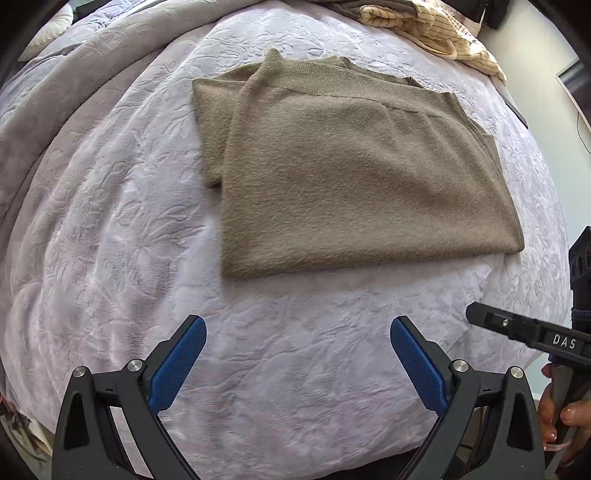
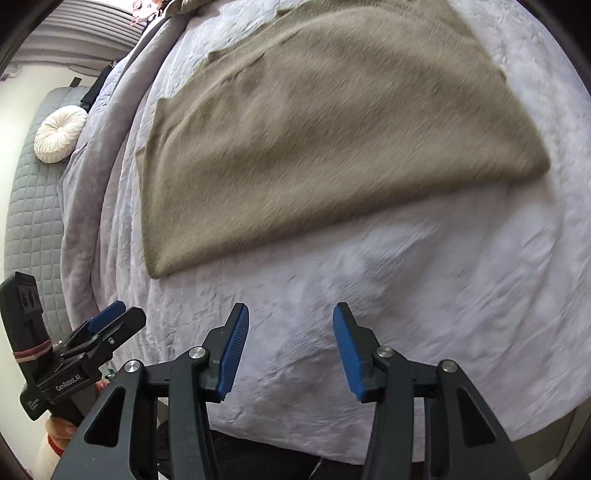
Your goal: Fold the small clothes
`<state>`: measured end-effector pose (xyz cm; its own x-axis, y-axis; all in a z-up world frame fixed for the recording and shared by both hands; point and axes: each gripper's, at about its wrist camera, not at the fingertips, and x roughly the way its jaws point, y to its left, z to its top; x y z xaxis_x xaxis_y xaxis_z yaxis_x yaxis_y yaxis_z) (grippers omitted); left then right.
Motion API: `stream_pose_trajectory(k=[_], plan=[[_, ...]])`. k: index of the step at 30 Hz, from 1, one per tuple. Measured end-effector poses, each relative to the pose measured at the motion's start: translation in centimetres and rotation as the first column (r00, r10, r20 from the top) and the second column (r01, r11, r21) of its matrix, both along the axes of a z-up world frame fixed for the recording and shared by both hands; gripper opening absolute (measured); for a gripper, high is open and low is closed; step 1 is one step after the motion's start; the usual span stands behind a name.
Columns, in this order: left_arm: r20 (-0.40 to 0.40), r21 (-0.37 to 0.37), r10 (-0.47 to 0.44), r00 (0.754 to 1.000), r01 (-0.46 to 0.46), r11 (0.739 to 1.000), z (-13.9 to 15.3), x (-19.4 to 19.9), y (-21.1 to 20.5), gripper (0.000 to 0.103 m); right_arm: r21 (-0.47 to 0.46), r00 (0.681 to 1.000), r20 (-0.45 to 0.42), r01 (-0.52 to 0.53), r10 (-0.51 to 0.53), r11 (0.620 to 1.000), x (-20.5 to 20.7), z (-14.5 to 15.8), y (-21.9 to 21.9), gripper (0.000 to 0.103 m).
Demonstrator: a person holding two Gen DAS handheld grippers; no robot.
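Left tool (image 1: 298,360): I hold it wide open above the bed, gripping nothing, just short of the garment's near edge.
Right tool (image 2: 291,345): also open and empty, a narrower gap than the left, over bare cover near that same edge.
Garment (image 1: 354,173): an olive-brown knit lying flat on the bed's lilac embossed cover (image 1: 110,221), well forward of both tools and touching neither.
Look of it: already doubled over, I judge; a ribbed band runs along the far edge and a lower layer peeks out on the left side. The surface is fuzzy, thick and soft, with few wrinkles.
Step in hand: I think I am between folds, about to take the near edge or its corners for another fold.
Doing it well: I would pinch through every layer at both near corners together, lift low, and carry the edge across evenly so the under layer does not slide out.
Risk: the soft knit may slump or the layers shift if I catch only the top one.
Elsewhere: a cream striped garment (image 1: 436,29) is bunched at the far end of the bed.
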<state>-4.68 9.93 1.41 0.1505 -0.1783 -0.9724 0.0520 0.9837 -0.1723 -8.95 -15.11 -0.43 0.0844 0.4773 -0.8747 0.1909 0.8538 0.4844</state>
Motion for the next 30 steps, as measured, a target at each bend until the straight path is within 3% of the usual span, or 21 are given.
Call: stream_pose_trajectory(k=[5, 10, 19, 22, 26, 30], plan=[[0.001, -0.020, 0.021, 1.000, -0.021, 1.000, -0.8, -0.6, 2.6, 0.100, 0.016, 1.000, -0.009, 0.008, -0.008, 1.000, -1.4, -0.3, 3.5, 0.059], [0.017, 0.030, 0.046, 0.999, -0.046, 0.998, -1.9, -1.0, 4.1, 0.102, 0.024, 1.000, -0.012, 0.008, -0.008, 1.000, -2.0, -0.5, 5.4, 0.071], [-0.004, 0.041, 0.078, 0.997, -0.078, 0.996, -4.3, -0.5, 5.1, 0.102, 0.047, 1.000, -0.013, -0.008, 0.008, 0.999, -0.7, -1.7, 6.4, 0.071], [-0.020, -0.003, 0.076, 0.997, -0.076, 0.997, -5.0, 0.0, 5.5, 0.102, 0.072, 1.000, -0.005, -0.004, 0.004, 0.997, -0.1, -2.2, 6.7, 0.071], [-0.002, -0.097, 0.145, 0.989, -0.144, 0.985, -5.0, 0.7, 7.6, 0.102, 0.150, 0.999, 0.038, 0.009, -0.014, 0.989, 1.3, -2.6, 7.1, 0.071], [0.016, -0.182, 0.182, 0.983, -0.176, 0.967, -5.2, 1.9, 8.9, 0.102, 0.262, 0.994, 0.038, 0.091, -0.105, 0.961, 2.7, -4.2, 6.9, 0.071]])
